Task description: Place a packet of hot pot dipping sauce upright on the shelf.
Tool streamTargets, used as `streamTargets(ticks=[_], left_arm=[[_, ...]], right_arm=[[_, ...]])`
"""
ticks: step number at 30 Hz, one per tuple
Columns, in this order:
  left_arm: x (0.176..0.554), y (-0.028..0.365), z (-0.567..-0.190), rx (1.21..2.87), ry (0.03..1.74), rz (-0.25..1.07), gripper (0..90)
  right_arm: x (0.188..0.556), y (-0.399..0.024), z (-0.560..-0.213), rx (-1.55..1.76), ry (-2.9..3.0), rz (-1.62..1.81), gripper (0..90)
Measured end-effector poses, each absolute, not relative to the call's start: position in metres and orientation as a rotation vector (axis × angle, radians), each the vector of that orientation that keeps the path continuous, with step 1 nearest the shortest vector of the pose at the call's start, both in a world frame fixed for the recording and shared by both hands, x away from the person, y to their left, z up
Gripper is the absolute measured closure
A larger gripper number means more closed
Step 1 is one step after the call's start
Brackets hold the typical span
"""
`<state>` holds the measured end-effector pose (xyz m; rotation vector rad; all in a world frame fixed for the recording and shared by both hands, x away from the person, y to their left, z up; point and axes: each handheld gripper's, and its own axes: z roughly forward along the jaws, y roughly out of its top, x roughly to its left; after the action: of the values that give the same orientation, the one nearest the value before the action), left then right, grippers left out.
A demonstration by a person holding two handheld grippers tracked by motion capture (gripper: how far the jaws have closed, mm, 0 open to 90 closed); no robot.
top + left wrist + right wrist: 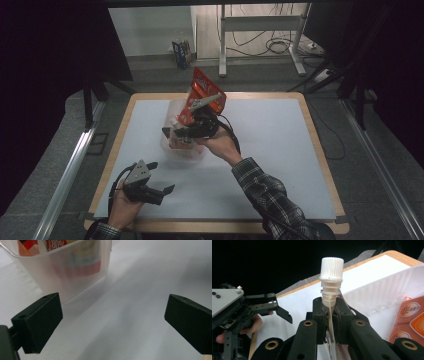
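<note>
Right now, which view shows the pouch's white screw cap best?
The right gripper view: the white screw cap stands sharp and upright just above the right gripper, whose jaws pinch the pouch below its spout. The high view gives the red pouch from afar.

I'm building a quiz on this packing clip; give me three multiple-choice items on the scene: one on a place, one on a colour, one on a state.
1. Where is the spouted pouch?
A. flat on the table
B. held above the clear plastic bin
C. on the floor

2. What colour is the pouch's screw cap?
A. white
B. blue
C. black

3. How do the left gripper's jaws stand?
A. clamped on the bin
B. shut on a pouch
C. open, nothing between them

Answers:
1 B: the high view shows the right gripper holding it over the bin.
2 A: the right gripper view shows a ribbed white cap.
3 C: the left gripper view shows bare table between the wide-apart jaws.
</note>
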<state>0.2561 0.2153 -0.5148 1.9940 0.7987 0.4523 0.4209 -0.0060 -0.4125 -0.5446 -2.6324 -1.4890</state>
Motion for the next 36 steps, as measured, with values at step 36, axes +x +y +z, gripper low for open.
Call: streamTargets(ticks=[36], left_arm=[[0.256, 0.213, -0.516, 2.011, 0.793, 0.456, 1.3]], right_arm=[[0.413, 0.026, -0.435, -0.509, -2.774, -1.451, 79.4]])
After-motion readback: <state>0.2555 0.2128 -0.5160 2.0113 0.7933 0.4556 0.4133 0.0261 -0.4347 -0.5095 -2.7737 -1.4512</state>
